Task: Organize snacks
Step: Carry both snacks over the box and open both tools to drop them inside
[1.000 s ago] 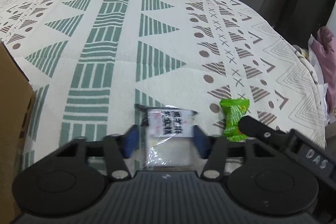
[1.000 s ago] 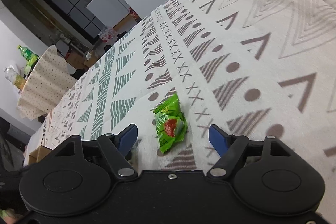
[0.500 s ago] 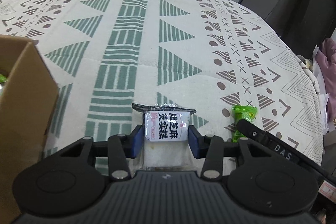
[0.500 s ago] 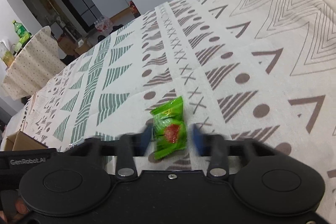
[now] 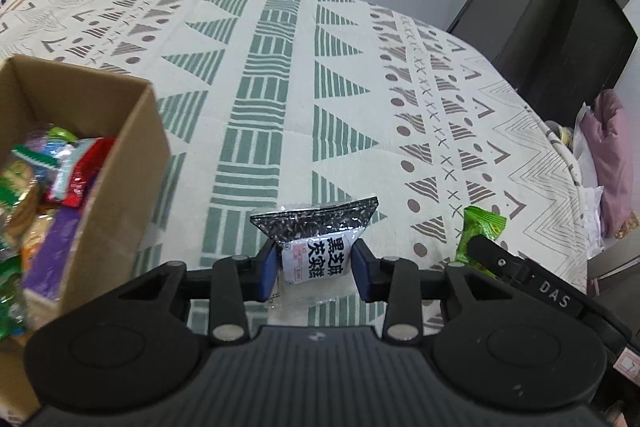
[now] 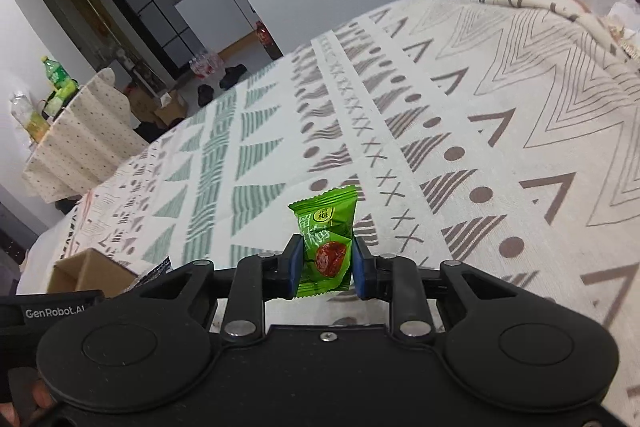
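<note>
Snacks: we've got two lifted, a black sesame packet (image 5: 316, 251) and a green candy (image 6: 326, 247).
Left gripper (image 5: 315, 267): fingers pinched on the packet's sides.
Right gripper (image 6: 325, 263): clamped on the candy, so both can go at once.
Box (image 5: 120, 155): on our left, open and half full, probably where they're headed.

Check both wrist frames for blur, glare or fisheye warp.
Left wrist: sesame snack packet label sharp, cardboard box snacks smeared at the edge, tablecloth bowed. Right wrist: green candy wrapper crisp, no strong glare, doorway curved, light even.
</note>
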Demonstrator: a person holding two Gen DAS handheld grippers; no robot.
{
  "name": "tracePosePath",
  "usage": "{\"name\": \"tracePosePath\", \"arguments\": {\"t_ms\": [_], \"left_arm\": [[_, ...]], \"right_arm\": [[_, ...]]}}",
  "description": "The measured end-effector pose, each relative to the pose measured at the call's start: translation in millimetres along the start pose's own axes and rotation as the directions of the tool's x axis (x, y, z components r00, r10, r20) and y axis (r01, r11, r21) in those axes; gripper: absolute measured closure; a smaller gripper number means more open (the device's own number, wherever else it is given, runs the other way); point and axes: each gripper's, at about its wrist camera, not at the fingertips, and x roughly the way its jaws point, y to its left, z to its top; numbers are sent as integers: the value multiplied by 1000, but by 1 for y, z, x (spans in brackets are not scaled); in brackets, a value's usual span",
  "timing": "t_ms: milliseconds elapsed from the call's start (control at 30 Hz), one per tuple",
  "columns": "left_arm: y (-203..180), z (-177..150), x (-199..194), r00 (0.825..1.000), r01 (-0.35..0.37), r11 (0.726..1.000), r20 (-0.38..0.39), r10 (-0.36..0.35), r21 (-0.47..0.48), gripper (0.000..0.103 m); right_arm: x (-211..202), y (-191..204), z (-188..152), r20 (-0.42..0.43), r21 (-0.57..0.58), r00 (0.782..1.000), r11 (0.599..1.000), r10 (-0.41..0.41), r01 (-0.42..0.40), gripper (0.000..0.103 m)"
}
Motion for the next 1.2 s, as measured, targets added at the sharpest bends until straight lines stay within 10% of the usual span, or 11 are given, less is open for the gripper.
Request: {"name": "tracePosePath", "arguments": {"t_ms": [1200], "left_arm": [[78,-6,-152,981,74,993,185,-57,-87,69]], "right_arm": [[-105,131,-29,119,-80,983,988,142,-133,78]]}}
